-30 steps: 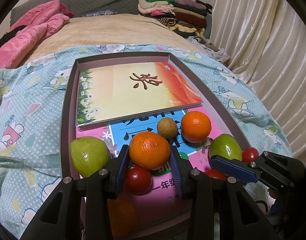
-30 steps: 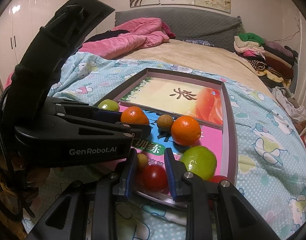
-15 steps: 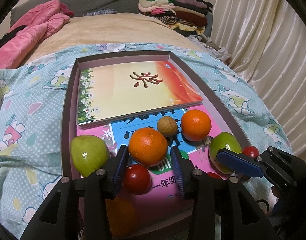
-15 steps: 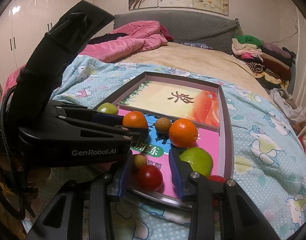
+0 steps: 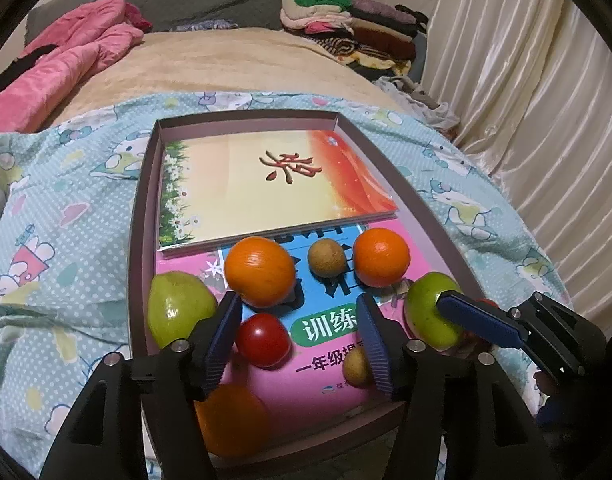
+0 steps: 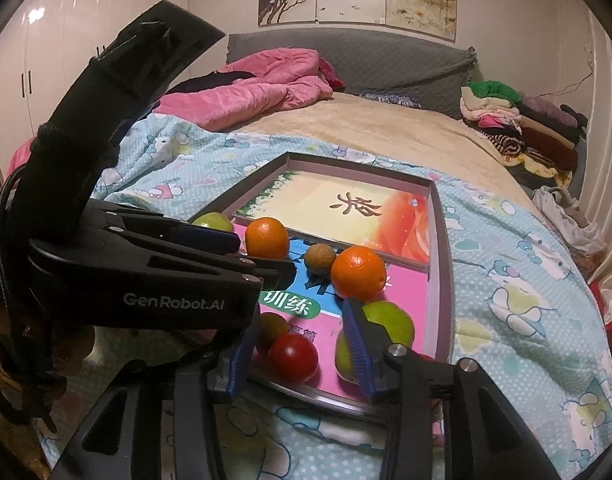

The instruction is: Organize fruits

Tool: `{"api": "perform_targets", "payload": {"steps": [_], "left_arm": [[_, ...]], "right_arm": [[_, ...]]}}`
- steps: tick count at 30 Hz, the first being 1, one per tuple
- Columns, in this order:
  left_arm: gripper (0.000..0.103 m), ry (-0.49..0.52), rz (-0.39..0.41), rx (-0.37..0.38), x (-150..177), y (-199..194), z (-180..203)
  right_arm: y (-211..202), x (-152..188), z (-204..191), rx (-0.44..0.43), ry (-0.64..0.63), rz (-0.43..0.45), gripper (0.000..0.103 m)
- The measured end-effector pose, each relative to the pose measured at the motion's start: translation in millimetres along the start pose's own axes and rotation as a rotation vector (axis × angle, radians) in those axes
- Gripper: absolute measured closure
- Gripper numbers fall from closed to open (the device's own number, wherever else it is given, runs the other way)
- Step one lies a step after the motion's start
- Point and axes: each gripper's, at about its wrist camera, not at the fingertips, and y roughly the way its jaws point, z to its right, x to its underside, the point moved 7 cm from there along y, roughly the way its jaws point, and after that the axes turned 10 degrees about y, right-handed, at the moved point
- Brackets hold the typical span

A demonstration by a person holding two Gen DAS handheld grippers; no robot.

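At lower centre of the left wrist view, the left gripper [image 5: 300,338] is opening, half spread and gripping nothing; a tomato [image 5: 263,340] lies loose between its jaws, apparently just set down. The right gripper [image 6: 300,354] is also opening around a tomato [image 6: 293,358], pads clear. Fruits sit grouped in the tray [image 5: 140,216], on the books.
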Motion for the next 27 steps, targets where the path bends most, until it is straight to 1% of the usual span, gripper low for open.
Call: {"api": "perform_targets", "payload": {"steps": [7, 11, 18, 20, 22, 27], "left_arm": [[0.039, 0.006, 0.016, -0.004, -2.8, -6.2, 1.4], [0.034, -0.012, 0.02, 0.017, -3.8, -9.1, 0.7], [0.028, -0.044, 0.041, 0.028, -5.3, -14.6, -3.2], [0.027, -0.05, 0.044, 0.019, -5.3, -15.7, -4.6], [0.026, -0.052, 0.052, 0.009, -6.0, -17.3, -5.9], [0.023, -0.065, 0.059, -0.007, -6.9, -20.0, -8.2]], "right_arm": [[-0.7, -1.6, 3.1, 0.009, 0.003, 0.008, 0.055], [-1.4, -2.8, 4.8, 0.024, 0.009, 0.015, 0.047], [-2.8, -4.5, 8.7, 0.036, 0.026, 0.025, 0.044], [-2.8, -4.6, 9.7, 0.044, 0.027, 0.027, 0.042], [-3.4, -4.6, 11.6, 0.052, 0.031, 0.029, 0.037], [-4.7, -6.3, 16.4, 0.067, 0.046, 0.04, 0.034]]}}
